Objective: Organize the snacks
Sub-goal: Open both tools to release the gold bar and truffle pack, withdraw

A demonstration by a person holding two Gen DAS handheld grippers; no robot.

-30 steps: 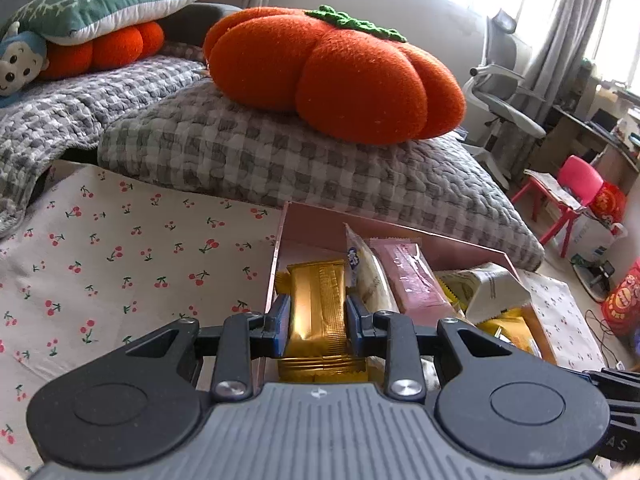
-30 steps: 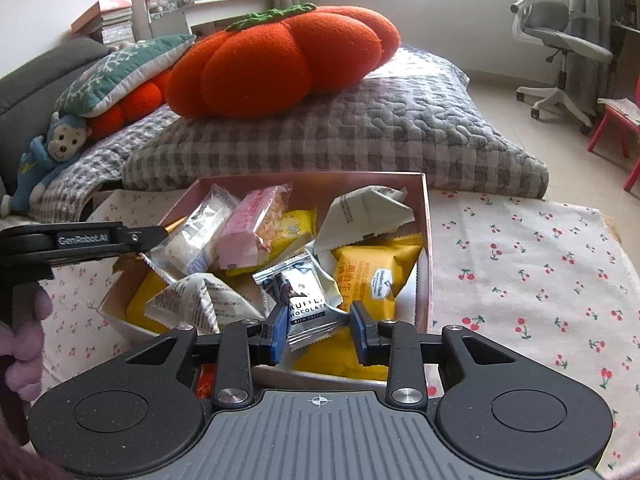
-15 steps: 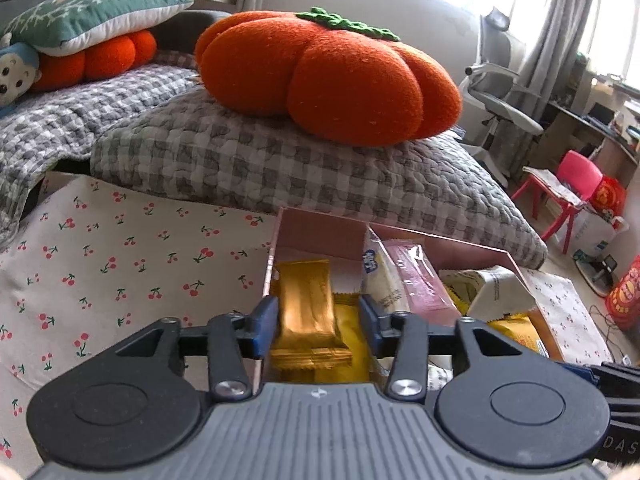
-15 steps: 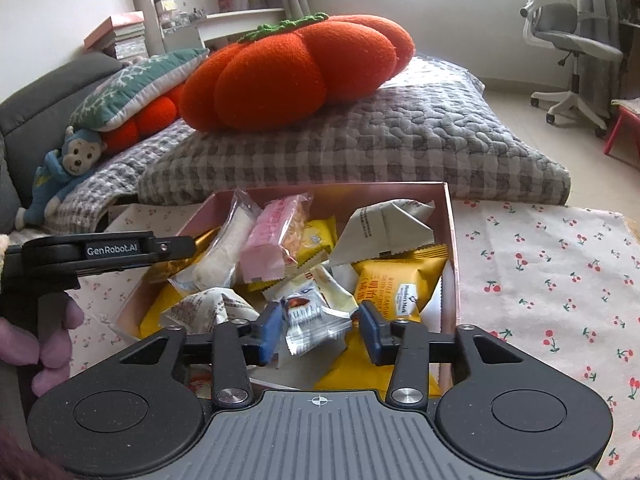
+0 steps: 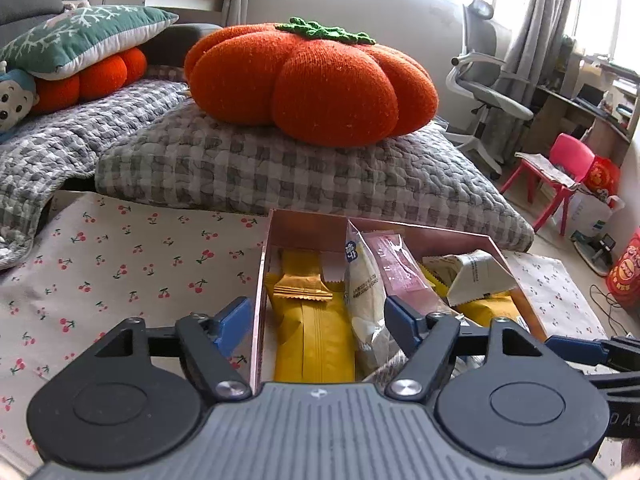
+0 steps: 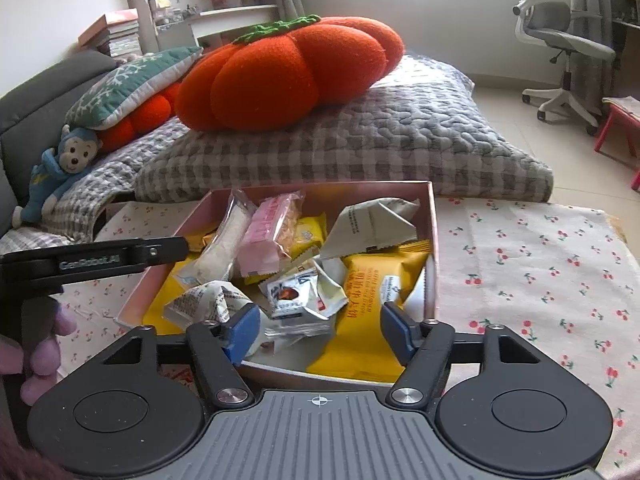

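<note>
A pink cardboard box (image 5: 308, 228) (image 6: 432, 232) sits on the cherry-print cloth, full of several wrapped snacks. In the left wrist view my left gripper (image 5: 316, 324) hangs over the box's left wall, jaws opening; a gold wafer pack (image 5: 306, 286) lies loose in the box between and beyond them, touching neither pad. A white roll pack (image 5: 362, 280) and a pink pack (image 5: 400, 276) lean beside it. In the right wrist view my right gripper (image 6: 320, 332) is also opening over the box's near edge; a silver chocolate pack (image 6: 300, 292) lies free between the pads, next to a yellow pack (image 6: 372, 288).
A grey checked cushion (image 5: 280, 168) with a big orange pumpkin pillow (image 5: 312, 84) lies right behind the box. A sofa with a green pillow (image 6: 132, 88) and a monkey toy (image 6: 64, 168) is at the left. An office chair (image 6: 560, 44) and a pink stool (image 5: 560, 176) stand at the right.
Both grippers have opened. The left one let go of the gold wafer pack, which now lies in the box. The right one released the silver chocolate pack onto the pile.
</note>
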